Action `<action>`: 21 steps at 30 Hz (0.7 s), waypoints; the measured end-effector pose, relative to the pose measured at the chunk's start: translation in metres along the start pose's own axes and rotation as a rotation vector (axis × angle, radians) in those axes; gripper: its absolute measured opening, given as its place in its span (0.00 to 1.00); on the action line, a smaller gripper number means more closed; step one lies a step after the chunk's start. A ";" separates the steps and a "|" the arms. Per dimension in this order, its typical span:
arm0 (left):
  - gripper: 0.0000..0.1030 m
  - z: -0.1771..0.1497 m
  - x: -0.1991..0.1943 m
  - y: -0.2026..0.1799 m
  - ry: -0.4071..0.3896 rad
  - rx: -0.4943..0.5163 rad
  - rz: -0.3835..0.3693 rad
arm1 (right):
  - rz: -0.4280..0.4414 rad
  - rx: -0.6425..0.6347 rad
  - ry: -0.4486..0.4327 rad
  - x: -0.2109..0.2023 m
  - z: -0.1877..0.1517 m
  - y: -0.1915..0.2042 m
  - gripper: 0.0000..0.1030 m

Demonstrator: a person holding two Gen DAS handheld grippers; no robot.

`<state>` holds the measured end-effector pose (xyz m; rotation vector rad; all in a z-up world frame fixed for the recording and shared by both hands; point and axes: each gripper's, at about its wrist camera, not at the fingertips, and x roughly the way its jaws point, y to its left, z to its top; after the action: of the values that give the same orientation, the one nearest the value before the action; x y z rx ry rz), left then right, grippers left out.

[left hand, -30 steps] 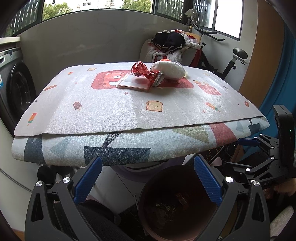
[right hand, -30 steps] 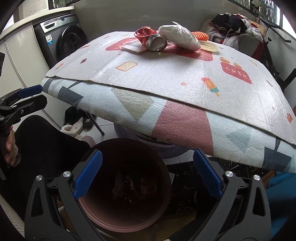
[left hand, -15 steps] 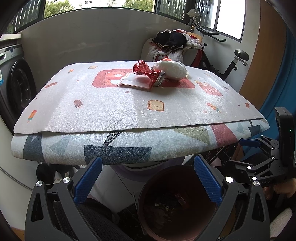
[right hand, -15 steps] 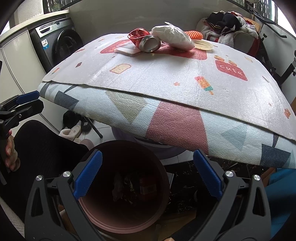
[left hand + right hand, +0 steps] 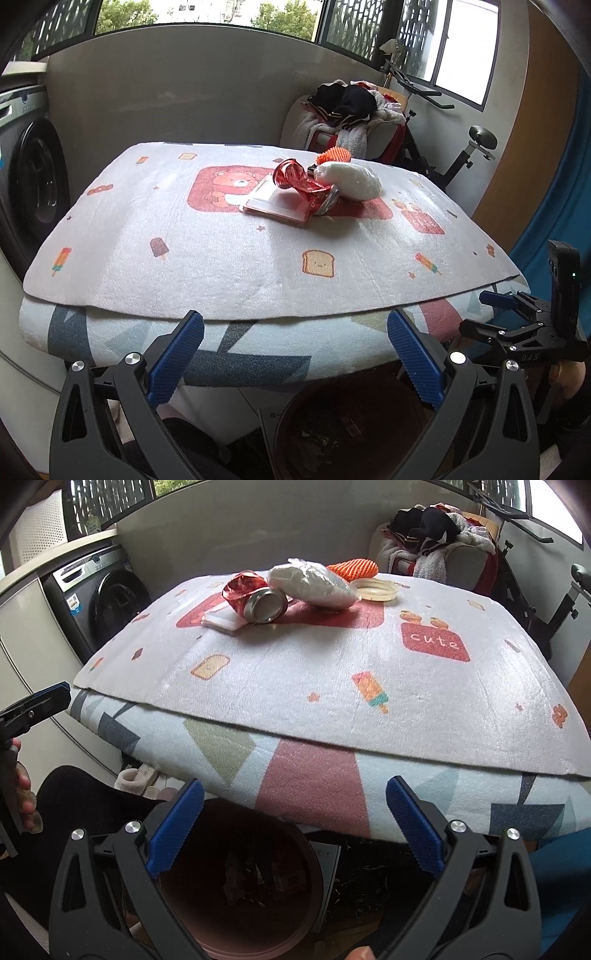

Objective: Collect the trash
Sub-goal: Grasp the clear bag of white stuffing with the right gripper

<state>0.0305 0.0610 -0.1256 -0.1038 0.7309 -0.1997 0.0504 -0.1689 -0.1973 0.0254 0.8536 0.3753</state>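
My left tongs (image 5: 295, 354) spread wide, empty, held at near edge of bench (image 5: 221, 266). My right tongs (image 5: 293, 827) likewise wide apart, empty, at same near edge further right. Trash clustered toward far edge of bench, mid-width: crushed red can (image 5: 255, 598) lying on flat white packet (image 5: 277, 201), white plastic bag (image 5: 312, 583) touching can, orange mesh (image 5: 354, 568) behind bag, pale ring lid (image 5: 375, 589) just beside bag. Brown bin (image 5: 251, 882) on floor below near edge, litter inside.
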 end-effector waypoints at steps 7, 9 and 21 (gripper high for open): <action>0.94 0.049 0.009 0.007 -0.016 -0.003 -0.063 | -0.009 -0.050 -0.040 0.010 0.062 -0.013 0.95; 0.94 0.059 0.016 0.012 -0.015 0.005 -0.056 | -0.032 -0.071 -0.033 0.017 0.080 -0.016 0.94; 0.94 0.089 0.076 0.057 0.060 -0.118 -0.056 | -0.054 -0.117 -0.080 0.098 0.190 -0.024 0.94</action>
<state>0.1539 0.1024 -0.1184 -0.2314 0.8001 -0.2140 0.2565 -0.1348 -0.1477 -0.0900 0.7512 0.3707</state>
